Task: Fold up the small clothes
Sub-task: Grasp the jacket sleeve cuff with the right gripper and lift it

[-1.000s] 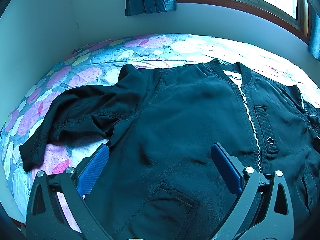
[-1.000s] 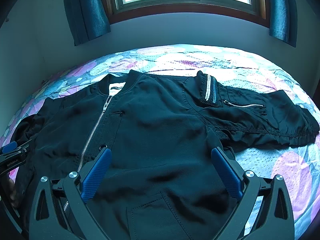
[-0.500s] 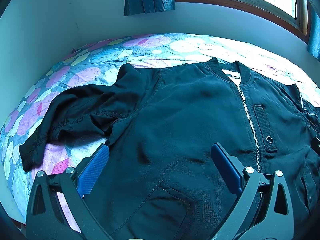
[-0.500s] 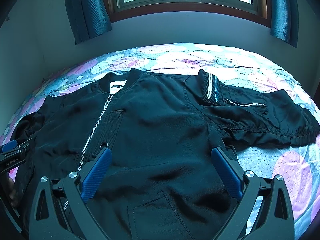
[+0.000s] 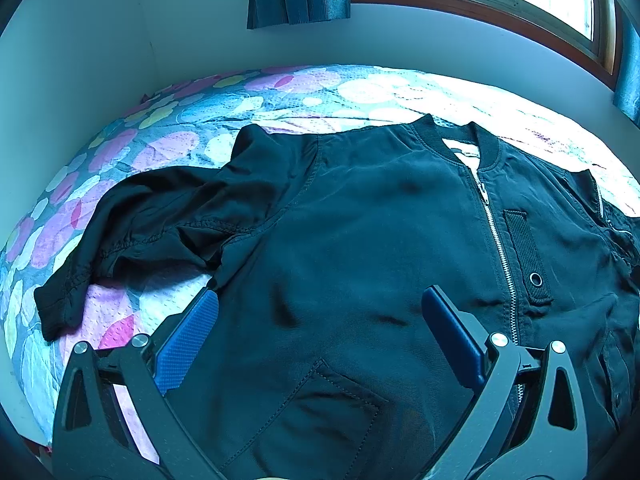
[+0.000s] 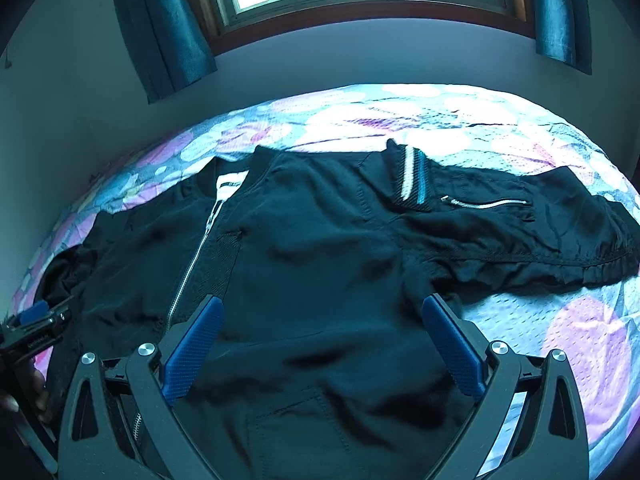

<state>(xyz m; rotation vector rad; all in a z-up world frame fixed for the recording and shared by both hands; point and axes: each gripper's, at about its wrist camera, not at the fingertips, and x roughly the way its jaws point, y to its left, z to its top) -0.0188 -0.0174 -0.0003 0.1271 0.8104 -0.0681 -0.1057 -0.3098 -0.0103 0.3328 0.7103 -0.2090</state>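
Observation:
A black bomber jacket (image 5: 360, 240) lies front-up and zipped on the bed, collar toward the window; it also shows in the right wrist view (image 6: 320, 248). Its one sleeve (image 5: 132, 232) is bunched toward the left, the other sleeve (image 6: 520, 240), with a zip pocket and a striped tab, stretches right. My left gripper (image 5: 320, 304) is open and empty above the jacket's lower left front. My right gripper (image 6: 320, 312) is open and empty above the lower right front. The left gripper's tip shows at the right wrist view's left edge (image 6: 36, 320).
The bed has a spotted pastel cover (image 5: 160, 148) and fills the corner between the side wall (image 5: 80, 60) and the window wall (image 6: 360, 52). Blue curtains (image 6: 168, 28) hang beside the window. The bed's near left edge (image 5: 24, 392) is close to my left gripper.
Both grippers have shifted slightly over the jacket; the view of it has barely moved. The jaws stay wide open.

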